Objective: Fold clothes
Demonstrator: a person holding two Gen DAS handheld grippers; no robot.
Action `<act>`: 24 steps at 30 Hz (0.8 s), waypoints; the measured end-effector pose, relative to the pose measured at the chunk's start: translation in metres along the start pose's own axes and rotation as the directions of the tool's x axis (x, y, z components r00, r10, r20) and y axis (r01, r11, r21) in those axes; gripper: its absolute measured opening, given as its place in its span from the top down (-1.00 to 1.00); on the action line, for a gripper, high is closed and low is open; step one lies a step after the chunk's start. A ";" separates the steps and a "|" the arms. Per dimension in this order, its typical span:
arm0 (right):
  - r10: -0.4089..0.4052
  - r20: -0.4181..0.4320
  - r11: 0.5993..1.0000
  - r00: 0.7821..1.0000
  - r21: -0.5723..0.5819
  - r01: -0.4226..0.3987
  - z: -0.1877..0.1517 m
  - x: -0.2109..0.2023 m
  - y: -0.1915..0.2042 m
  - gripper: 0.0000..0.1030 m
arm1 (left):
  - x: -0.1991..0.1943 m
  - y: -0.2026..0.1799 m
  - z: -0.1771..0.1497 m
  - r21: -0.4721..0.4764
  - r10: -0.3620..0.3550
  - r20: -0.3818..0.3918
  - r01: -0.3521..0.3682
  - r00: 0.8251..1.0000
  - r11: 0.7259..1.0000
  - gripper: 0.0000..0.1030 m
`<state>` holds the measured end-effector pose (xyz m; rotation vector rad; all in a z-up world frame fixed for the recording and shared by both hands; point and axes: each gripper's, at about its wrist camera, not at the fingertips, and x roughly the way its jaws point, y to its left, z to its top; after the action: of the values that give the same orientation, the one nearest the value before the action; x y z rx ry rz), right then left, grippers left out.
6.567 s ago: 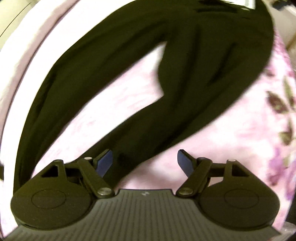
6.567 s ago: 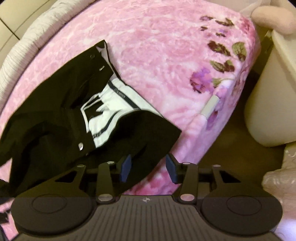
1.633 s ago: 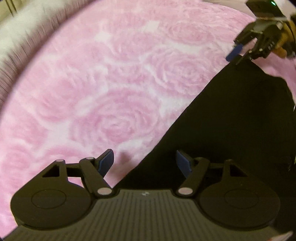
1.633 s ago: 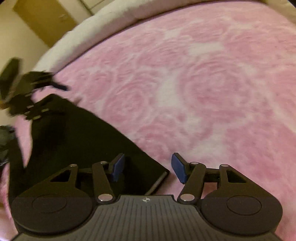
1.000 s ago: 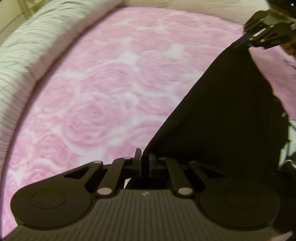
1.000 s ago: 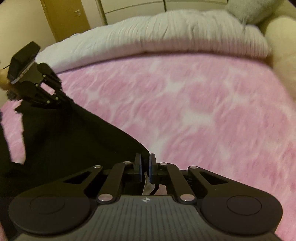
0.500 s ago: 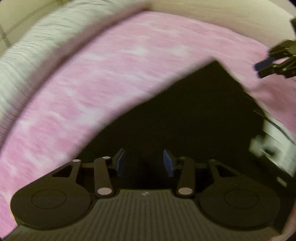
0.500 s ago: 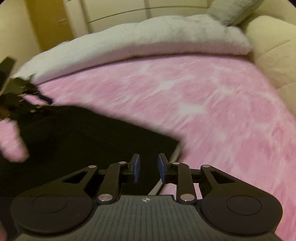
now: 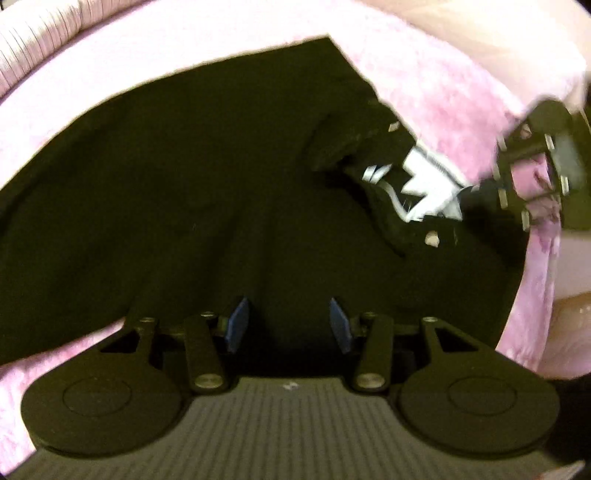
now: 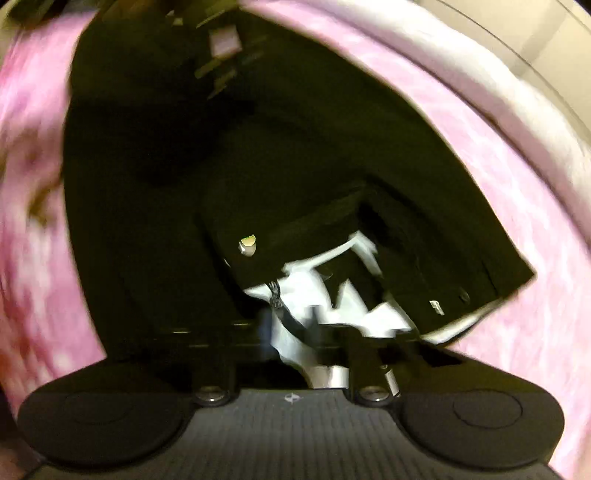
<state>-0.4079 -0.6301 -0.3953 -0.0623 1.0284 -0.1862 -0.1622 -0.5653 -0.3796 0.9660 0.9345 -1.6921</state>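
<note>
Black trousers [image 9: 184,184] lie folded over on the pink rose-patterned blanket [image 9: 443,74]. The waistband's white lining [image 9: 421,184] shows at the right. My left gripper [image 9: 289,323] hovers over the black cloth with its jaws opening, and nothing is pinched between the blue pads [image 9: 238,321]. My right gripper [image 9: 532,177] shows blurred at the waistband's far side. In the right wrist view the trousers [image 10: 166,166] fill the frame. My right gripper [image 10: 291,332] is smeared by motion over the white lining [image 10: 306,291]. It reads as shut, and I cannot tell whether it pinches cloth.
A pale ribbed duvet [image 9: 33,33] runs along the far side of the bed and also shows as a duvet [image 10: 498,74] in the right wrist view. The blanket's edge drops away at the right beside a cream object [image 9: 576,266]. A metal button [image 10: 248,242] shines on the waistband.
A second ago both grippers were shut on the trousers' edge, lifting it. Both then let go, the cloth dropped onto the rest, and both grippers swung over the waistband end.
</note>
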 end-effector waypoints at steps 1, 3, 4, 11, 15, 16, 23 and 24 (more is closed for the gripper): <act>-0.004 0.023 0.994 1.000 0.107 0.001 0.000 -0.004 -0.021 1.00 | -0.001 -0.001 0.004 -0.007 -0.004 0.014 0.004 1.000 1.000 0.01; -0.028 0.030 0.944 0.999 0.331 0.016 -0.009 -0.004 -0.064 1.00 | 0.002 -0.005 0.010 -0.005 -0.009 0.028 0.009 1.000 1.000 0.01; -0.040 0.031 0.899 0.999 0.437 0.022 -0.014 -0.003 -0.085 0.82 | 0.005 -0.008 0.014 0.003 -0.012 0.032 0.012 0.999 1.000 0.01; -0.074 -0.020 0.696 0.997 0.715 0.066 -0.055 -0.008 -0.131 0.06 | 0.036 -0.043 0.045 0.125 -0.067 0.053 0.060 0.996 0.990 -0.04; -0.018 -0.027 0.629 0.999 0.777 0.032 -0.080 -0.014 -0.106 -0.03 | 0.071 -0.054 0.063 0.181 -0.016 0.024 0.012 1.000 0.983 -0.05; 0.007 -0.022 0.606 1.000 0.795 0.013 -0.085 -0.014 -0.100 -0.03 | 0.079 -0.051 0.066 0.180 0.002 0.008 -0.003 1.000 0.984 0.03; 0.141 0.016 0.507 0.990 0.858 -0.086 -0.118 -0.029 -0.052 -0.25 | 0.046 -0.030 0.059 0.093 0.039 0.051 -0.043 0.998 0.995 0.06; 0.154 0.033 0.497 0.987 0.861 -0.107 -0.123 -0.032 -0.047 -0.26 | 0.038 -0.026 0.053 0.066 0.042 0.050 -0.045 0.998 0.997 0.03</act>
<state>-0.5350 -0.6663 -0.4256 0.9644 0.8792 -0.5568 -0.2059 -0.6194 -0.3886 0.9782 0.8234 -1.7122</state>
